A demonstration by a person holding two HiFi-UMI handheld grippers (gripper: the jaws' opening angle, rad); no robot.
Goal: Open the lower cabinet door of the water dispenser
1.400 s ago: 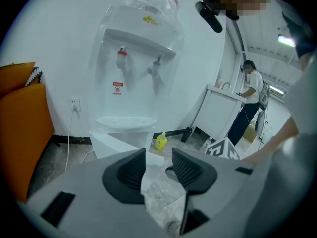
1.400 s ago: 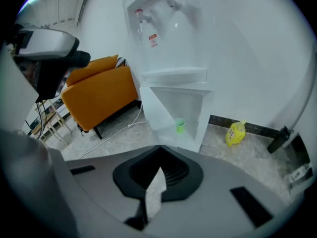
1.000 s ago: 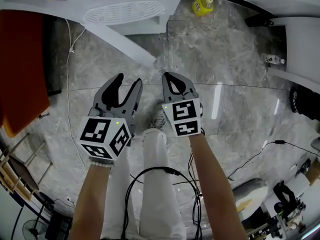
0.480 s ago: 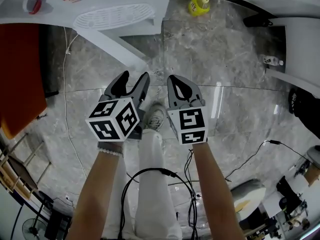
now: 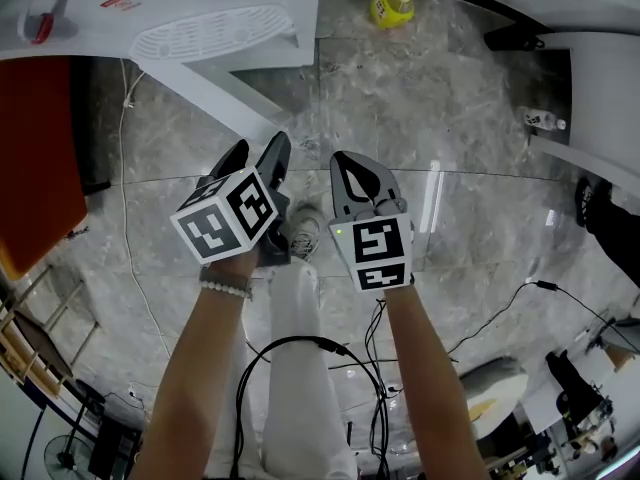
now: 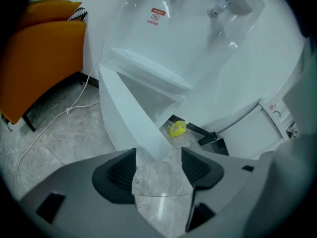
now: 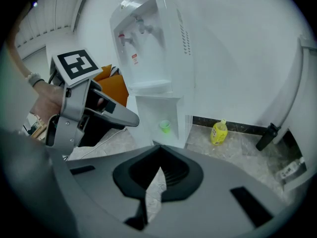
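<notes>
The white water dispenser (image 5: pixel 215 30) stands at the top of the head view. Its lower cabinet door (image 5: pixel 250 103) is swung out over the floor. In the left gripper view the door (image 6: pixel 130 118) runs down toward the jaws, its bottom corner just beyond them. My left gripper (image 5: pixel 260 150) is open, its jaws have just been opening, and nothing is between them. My right gripper (image 5: pixel 352 163) hangs shut and empty beside it. In the right gripper view the cabinet (image 7: pixel 159 114) is open, with a green cup (image 7: pixel 165 127) inside.
A yellow bottle (image 5: pixel 392 6) stands on the marble floor by the wall, right of the dispenser. An orange chair (image 5: pixel 40 158) is on the left, with a white cable (image 5: pixel 125 168) trailing beside it. The person's leg and shoe (image 5: pixel 300 233) are below the grippers.
The left gripper rolled, spread its jaws wider and moved toward the door's free edge. The right gripper stayed shut and shifted only slightly.
</notes>
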